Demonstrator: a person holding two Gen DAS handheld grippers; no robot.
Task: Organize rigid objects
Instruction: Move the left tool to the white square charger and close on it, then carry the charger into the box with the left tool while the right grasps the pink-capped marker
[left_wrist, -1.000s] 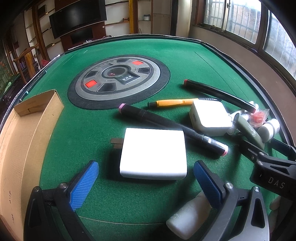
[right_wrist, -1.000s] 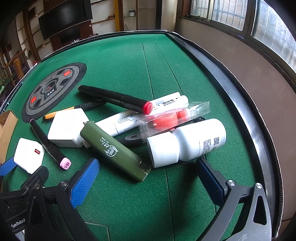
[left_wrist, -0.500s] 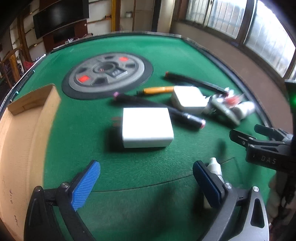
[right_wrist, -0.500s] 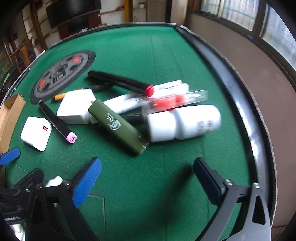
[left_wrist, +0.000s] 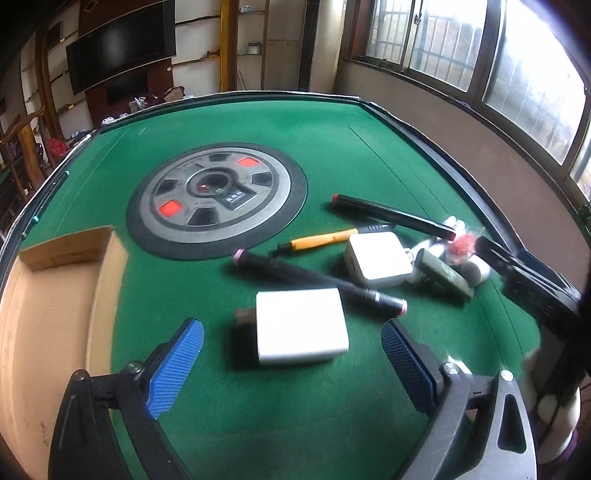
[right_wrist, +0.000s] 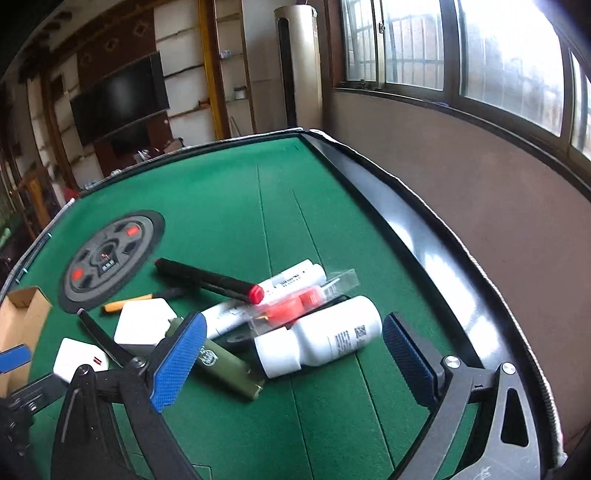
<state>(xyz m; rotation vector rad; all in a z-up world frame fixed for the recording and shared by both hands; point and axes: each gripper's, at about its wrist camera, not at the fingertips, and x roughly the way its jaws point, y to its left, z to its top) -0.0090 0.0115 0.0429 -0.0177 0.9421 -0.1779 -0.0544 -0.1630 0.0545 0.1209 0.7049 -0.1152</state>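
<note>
Green felt counter (left_wrist: 221, 413) with a round grey control disc (left_wrist: 218, 194) at centre. Cardboard box (left_wrist: 48, 314) — at the left edge. White flat charger (left_wrist: 301, 330) lies between the spread blue pads of the left gripper (left_wrist: 291, 365), untouched; jaws wide, holding nothing. Black pink-tipped marker (left_wrist: 317, 280) just beyond it, then an orange pen (left_wrist: 323, 238) and a white square adapter (left_wrist: 376, 258). Right cluster: white bottle (right_wrist: 321, 338), olive-green tube (right_wrist: 229, 365), black red-capped marker (right_wrist: 208, 278), white markers (right_wrist: 291, 277), clear packet with red contents (right_wrist: 303, 295) — piled touching. Right gripper (right_wrist: 291, 363) hangs over the cluster, jaws wide apart and gripping nothing.
</note>
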